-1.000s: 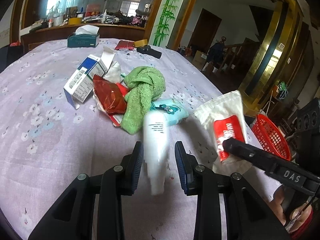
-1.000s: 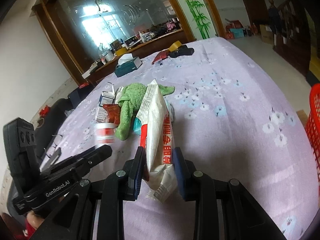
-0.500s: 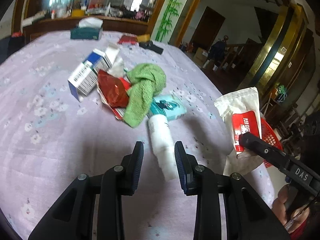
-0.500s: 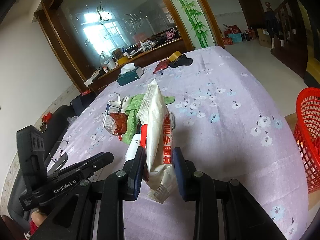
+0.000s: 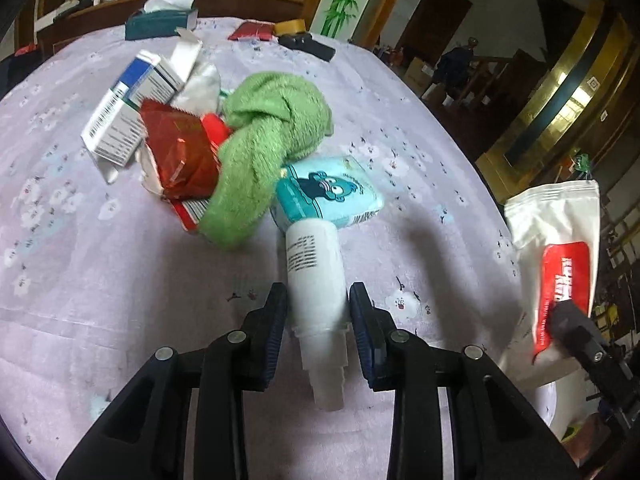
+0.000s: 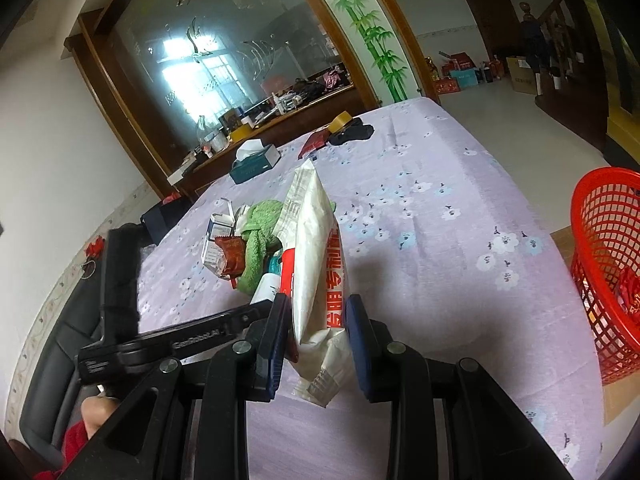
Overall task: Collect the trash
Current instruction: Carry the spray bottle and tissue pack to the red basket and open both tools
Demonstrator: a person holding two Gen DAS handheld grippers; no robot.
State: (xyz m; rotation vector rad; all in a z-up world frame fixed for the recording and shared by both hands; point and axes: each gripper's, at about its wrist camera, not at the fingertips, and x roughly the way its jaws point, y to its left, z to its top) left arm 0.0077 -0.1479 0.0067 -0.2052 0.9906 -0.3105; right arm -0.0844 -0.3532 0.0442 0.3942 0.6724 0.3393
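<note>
The carrying step is judged to be in hand: a white bottle (image 5: 314, 268) is pinched at its shoulder between the jaws of the left gripper (image 5: 318, 330), and a white pouch with a red label (image 6: 316, 264) is clamped by the right gripper (image 6: 316, 334). For the next move, both are to be brought to the red basket (image 6: 608, 264) beyond the table's edge and released over it. The bottle is smooth, printed with small text, its cap end toward the camera. The pouch is crinkled and soft. Left of the basket, a green cloth (image 5: 264, 152), a red wrapper (image 5: 182, 152) and a small box (image 5: 128, 116) lie heaped on the lilac cloth (image 5: 100, 280).
</note>
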